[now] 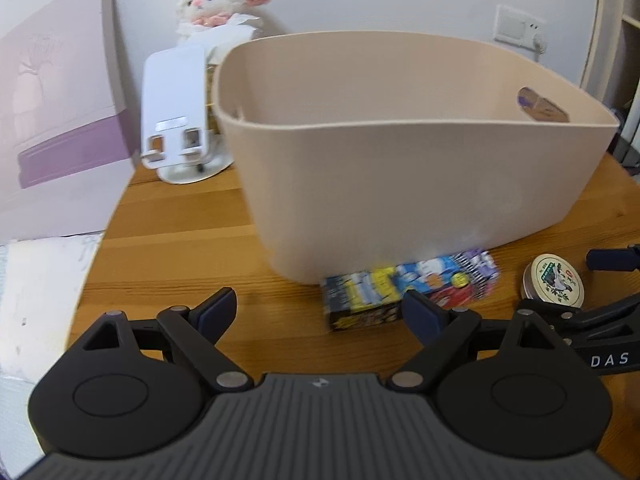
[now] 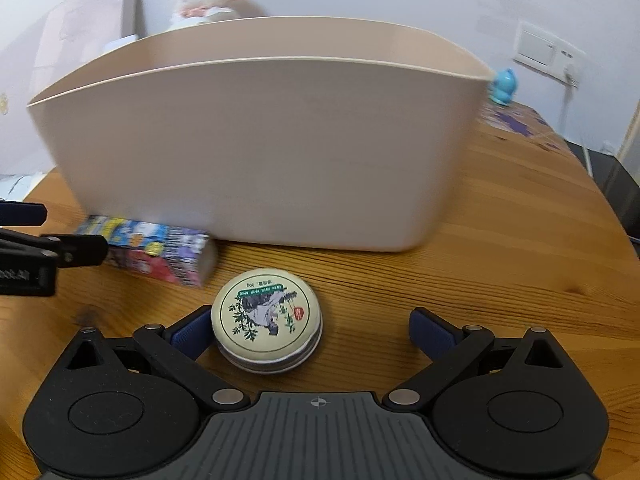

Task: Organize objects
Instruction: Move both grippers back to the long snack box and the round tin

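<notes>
You work at a wooden tabletop (image 2: pixel 480 240) against a pale wall, a plush lamb (image 1: pixel 216 0) at the back. Your right gripper (image 2: pixel 308 330) has its jaws spread wide and the tin (image 2: pixel 267 320) sits between them, low on the wood, close against the left pad and well clear of the right one; nothing is clamped yet. Your left gripper (image 1: pixel 320 312) also stands with jaws apart and empty, the box (image 1: pixel 408 288) lying just ahead of its right finger, hard by the foot of the bin (image 1: pixel 400 168). The bin stands right behind both items; its floor is hidden from here.

The step in hand looks like the pickup of the tin. Next, shift right a touch so the tin sits centred, close on its rim, then lift high enough to clear the bin's wall before letting go inside. The box would follow with your left.
</notes>
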Demonstrator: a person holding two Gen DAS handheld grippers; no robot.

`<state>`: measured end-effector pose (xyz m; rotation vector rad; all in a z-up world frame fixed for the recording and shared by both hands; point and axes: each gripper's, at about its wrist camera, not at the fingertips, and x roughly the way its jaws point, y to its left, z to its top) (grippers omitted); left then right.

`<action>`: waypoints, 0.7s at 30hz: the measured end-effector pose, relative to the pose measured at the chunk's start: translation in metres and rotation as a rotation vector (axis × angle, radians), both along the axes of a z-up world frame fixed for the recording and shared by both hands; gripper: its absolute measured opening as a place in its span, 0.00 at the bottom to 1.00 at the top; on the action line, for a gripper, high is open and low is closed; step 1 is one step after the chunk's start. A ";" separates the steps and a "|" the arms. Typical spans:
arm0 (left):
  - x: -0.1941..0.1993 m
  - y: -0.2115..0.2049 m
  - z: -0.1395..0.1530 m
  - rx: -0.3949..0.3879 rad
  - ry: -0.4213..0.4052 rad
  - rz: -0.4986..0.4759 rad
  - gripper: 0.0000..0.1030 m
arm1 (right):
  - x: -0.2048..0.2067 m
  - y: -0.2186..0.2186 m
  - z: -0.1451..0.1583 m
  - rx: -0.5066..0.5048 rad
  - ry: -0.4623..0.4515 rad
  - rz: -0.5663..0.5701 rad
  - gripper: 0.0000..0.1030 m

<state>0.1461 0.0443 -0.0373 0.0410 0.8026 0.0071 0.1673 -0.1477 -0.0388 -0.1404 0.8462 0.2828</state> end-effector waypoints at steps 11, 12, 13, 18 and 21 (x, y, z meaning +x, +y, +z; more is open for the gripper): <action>0.004 -0.025 -0.005 -0.060 0.034 -0.068 0.89 | 0.002 -0.051 -0.001 0.002 -0.001 -0.064 1.00; 0.002 -0.028 -0.005 -0.059 0.032 -0.076 0.89 | 0.001 -0.052 -0.002 0.002 -0.004 -0.065 1.00; 0.000 -0.030 -0.005 -0.057 0.031 -0.083 0.89 | 0.001 -0.055 -0.001 0.003 -0.006 -0.066 1.00; -0.005 -0.039 -0.002 -0.078 0.030 -0.119 0.89 | -0.005 -0.060 0.000 0.005 -0.012 -0.070 1.00; -0.008 -0.044 -0.003 -0.099 0.043 -0.144 0.89 | -0.009 -0.062 0.001 0.006 -0.014 -0.072 1.00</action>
